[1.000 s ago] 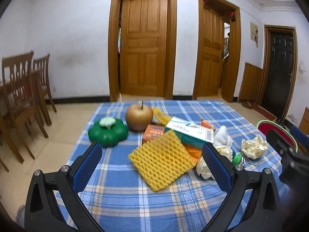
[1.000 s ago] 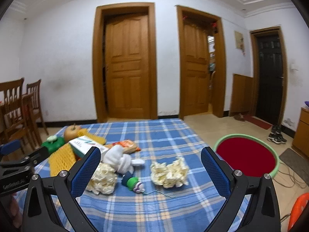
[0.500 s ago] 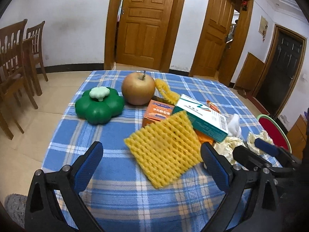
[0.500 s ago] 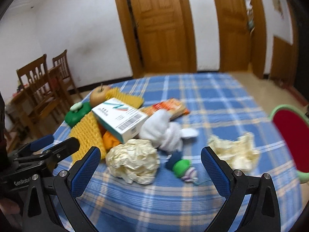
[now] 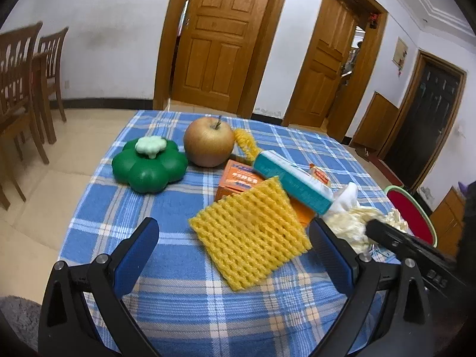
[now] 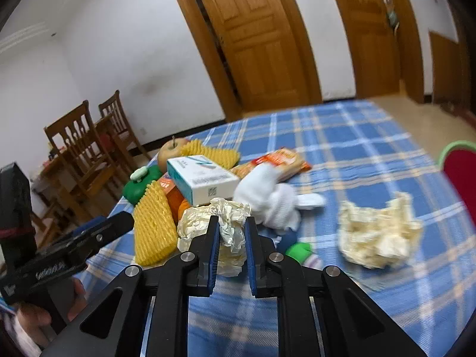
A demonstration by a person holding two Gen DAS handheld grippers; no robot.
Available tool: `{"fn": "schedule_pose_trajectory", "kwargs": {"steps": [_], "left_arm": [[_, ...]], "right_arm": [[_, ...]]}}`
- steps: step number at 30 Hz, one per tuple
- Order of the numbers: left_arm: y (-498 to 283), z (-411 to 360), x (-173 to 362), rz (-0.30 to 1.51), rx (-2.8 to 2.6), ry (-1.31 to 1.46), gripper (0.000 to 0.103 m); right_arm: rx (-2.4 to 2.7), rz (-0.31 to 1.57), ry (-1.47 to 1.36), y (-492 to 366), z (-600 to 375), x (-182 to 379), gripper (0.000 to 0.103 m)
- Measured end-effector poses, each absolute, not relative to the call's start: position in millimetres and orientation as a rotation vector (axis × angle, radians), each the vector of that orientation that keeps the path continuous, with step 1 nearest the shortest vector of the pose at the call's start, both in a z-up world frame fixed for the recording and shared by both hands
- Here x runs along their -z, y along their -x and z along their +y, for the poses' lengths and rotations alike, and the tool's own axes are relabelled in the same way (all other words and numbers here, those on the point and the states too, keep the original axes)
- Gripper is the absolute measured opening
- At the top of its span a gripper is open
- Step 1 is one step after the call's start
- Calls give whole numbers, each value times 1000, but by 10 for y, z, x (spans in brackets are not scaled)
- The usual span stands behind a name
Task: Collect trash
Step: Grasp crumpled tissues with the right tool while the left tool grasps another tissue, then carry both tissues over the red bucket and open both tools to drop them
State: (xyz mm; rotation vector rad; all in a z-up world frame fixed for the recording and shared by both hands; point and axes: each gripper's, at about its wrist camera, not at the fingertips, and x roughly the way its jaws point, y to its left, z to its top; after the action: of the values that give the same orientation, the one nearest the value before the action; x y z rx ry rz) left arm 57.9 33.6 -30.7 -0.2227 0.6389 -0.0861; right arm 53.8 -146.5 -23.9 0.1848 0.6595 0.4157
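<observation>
Trash lies on a blue plaid tablecloth. My right gripper is shut on a crumpled cream paper ball, still on the table; the ball also shows in the left wrist view. My left gripper is open and empty, its fingers either side of a yellow foam net. A second crumpled paper lies to the right. A teal-and-white box, an orange box, a white glove and an orange wrapper lie in the pile.
An apple and a green flower-shaped container stand at the back left. A red bin with a green rim sits off the table's right side. Wooden chairs stand on the left. A small green-capped item lies by the glove.
My right gripper has moved in low over the cream paper ball and closed on it. My left gripper has edged closer to the yellow foam net and stays open.
</observation>
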Motion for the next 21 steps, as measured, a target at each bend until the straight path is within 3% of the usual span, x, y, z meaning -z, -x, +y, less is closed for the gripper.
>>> {"fn": "schedule_pose_trajectory", "kwargs": {"steps": [17,19,21], "left_arm": [[-793,-828,67,618,428,134,98],[-916,-1025,74,639,471,141,88],[-1016,-1240,103,658,502,108,87]], "right_arm": [[2,579,-121,-60,-2488,73,16],[36,570,-121,-18,-2605,63,16],[57,565,-137,24,-2724,64,16]]}}
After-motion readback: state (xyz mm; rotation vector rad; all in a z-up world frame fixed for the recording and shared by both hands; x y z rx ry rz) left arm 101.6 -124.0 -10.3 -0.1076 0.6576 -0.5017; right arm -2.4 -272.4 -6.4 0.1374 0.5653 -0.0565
